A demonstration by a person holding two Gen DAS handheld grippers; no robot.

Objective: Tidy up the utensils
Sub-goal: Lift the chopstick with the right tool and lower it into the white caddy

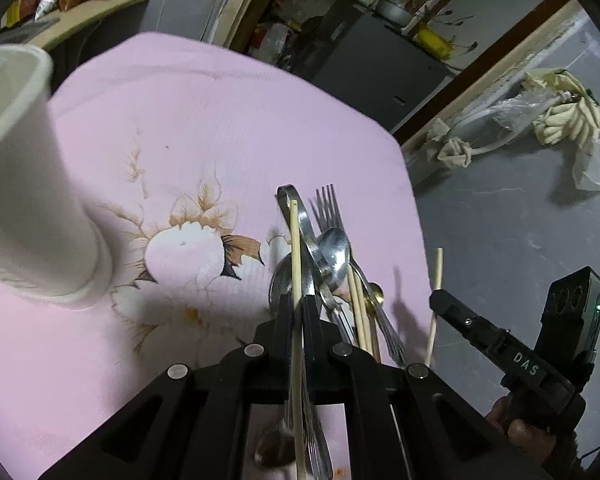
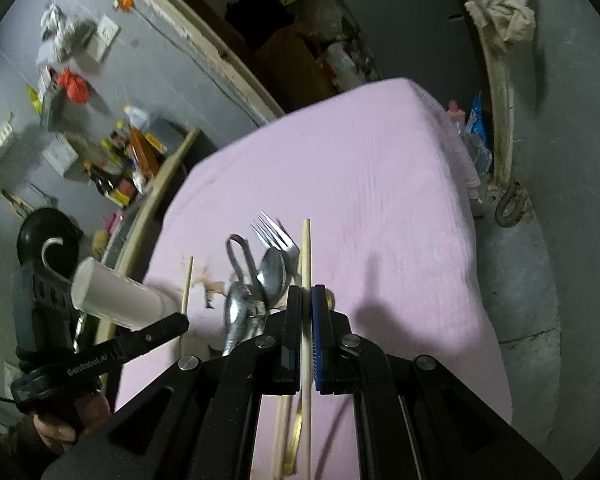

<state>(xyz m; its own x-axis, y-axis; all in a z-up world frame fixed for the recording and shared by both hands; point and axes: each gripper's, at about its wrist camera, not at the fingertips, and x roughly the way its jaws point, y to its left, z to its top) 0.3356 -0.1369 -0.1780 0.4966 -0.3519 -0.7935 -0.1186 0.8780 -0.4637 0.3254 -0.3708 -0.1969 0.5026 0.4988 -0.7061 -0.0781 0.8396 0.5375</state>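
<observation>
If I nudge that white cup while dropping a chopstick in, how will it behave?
The cup will probably tip: it looks tall and narrow, with a small base on soft pink cloth. It appears to be thin paper, so likely light and easily crushed. The chopstick in the left tongs looks long, so it could lever the cup over.

My black fingers [image 1: 286,320] close on a pale wooden chopstick [image 1: 296,280]. Beside it lie silver spoons [image 1: 334,248] and a silver fork [image 1: 328,208] on the pink cloth [image 1: 220,120], printed with white, brown-edged flowers. A white cup [image 1: 28,184] stands left of the chopstick.
</observation>
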